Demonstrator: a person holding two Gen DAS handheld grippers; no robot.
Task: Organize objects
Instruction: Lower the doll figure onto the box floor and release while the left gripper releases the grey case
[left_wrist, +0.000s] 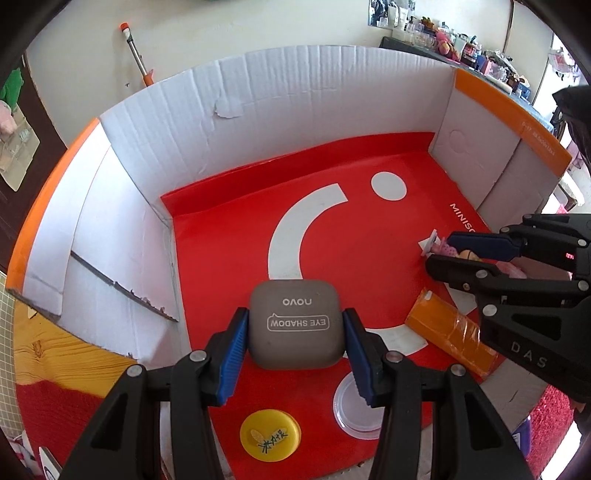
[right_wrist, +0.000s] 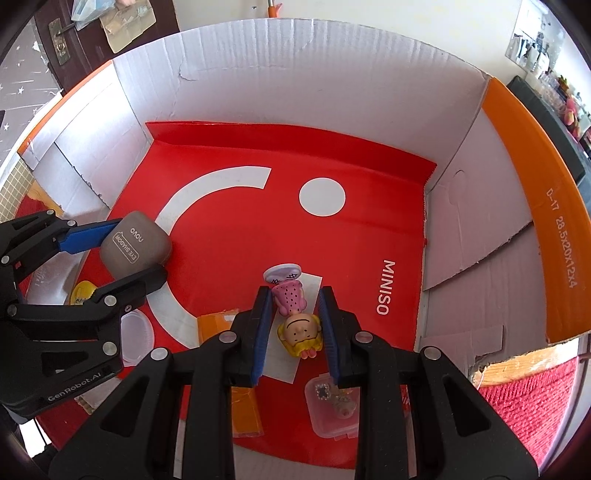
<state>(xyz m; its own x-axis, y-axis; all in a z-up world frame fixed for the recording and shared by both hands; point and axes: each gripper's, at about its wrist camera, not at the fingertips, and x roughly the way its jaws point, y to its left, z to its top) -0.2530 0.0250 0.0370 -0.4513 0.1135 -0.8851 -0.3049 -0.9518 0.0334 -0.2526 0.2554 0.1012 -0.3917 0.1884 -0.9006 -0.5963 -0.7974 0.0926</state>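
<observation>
Between the blue pads of the left gripper (left_wrist: 293, 349) one grey eye shadow case (left_wrist: 295, 323) is clamped, over the red box floor (left_wrist: 229, 240). One doll figure (right_wrist: 297, 317) sits between the closed jaws of the right gripper (right_wrist: 295, 332); one yellow lid (left_wrist: 270, 435) and one orange packet (left_wrist: 448, 330) lie below.

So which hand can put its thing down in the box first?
Probably the left. The left gripper holds the eye shadow case over bare red box floor. The right gripper holds the doll above a white card, among other items.

Yellow cap's (left_wrist: 270, 435) label perhaps too small to read.
</observation>
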